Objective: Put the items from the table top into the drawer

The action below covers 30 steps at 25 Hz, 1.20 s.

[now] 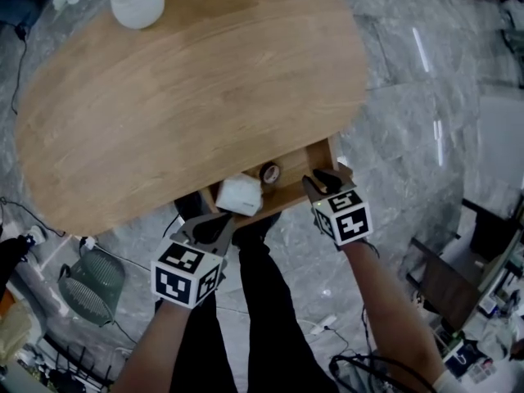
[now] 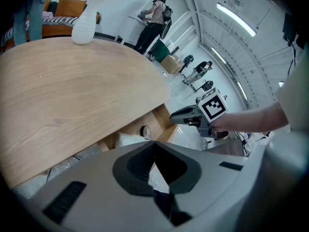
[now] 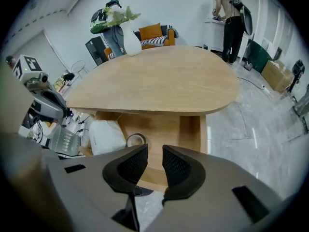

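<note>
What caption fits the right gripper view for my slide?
Right gripper, jaws apart, at the open drawer holding a white bag and tape roll.

My left gripper (image 1: 223, 222) and right gripper (image 1: 318, 180) are grey with black ribbed pads (image 3: 127, 166). Each carries a black-and-white marker cube (image 1: 187, 273). I wear black trousers (image 1: 270, 301).

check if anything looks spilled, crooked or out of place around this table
Nothing stands out. The vase stands upright on the table top, and the open drawer holds a white packet and a tape roll, nothing spilled. The packet lies slightly askew.
</note>
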Motion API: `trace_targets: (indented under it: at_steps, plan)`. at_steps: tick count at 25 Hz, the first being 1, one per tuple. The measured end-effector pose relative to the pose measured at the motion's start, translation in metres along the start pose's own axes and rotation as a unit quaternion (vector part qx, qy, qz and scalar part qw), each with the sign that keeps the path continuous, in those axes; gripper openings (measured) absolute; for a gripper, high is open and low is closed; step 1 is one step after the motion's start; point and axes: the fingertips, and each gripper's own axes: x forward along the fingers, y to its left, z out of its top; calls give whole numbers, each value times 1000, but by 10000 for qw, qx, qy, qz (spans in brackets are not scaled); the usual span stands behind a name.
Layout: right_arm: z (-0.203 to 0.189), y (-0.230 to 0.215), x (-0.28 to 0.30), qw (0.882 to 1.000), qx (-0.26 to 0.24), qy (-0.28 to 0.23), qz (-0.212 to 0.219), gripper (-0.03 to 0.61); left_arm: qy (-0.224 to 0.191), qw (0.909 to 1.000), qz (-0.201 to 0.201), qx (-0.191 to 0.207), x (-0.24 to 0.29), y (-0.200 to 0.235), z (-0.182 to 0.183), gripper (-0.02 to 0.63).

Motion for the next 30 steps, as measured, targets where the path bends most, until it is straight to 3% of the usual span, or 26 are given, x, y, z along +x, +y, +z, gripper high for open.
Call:
trace_targets:
  at_steps: [20, 30]
  plan:
    - [33, 35, -133, 9951, 81, -858, 486, 41, -330, 9989, 242, 211, -66, -60, 44, 2]
    - [49, 48, -231, 9901, 207, -1199, 702, 37, -671, 9960, 544, 227, -144, -107, 68, 2]
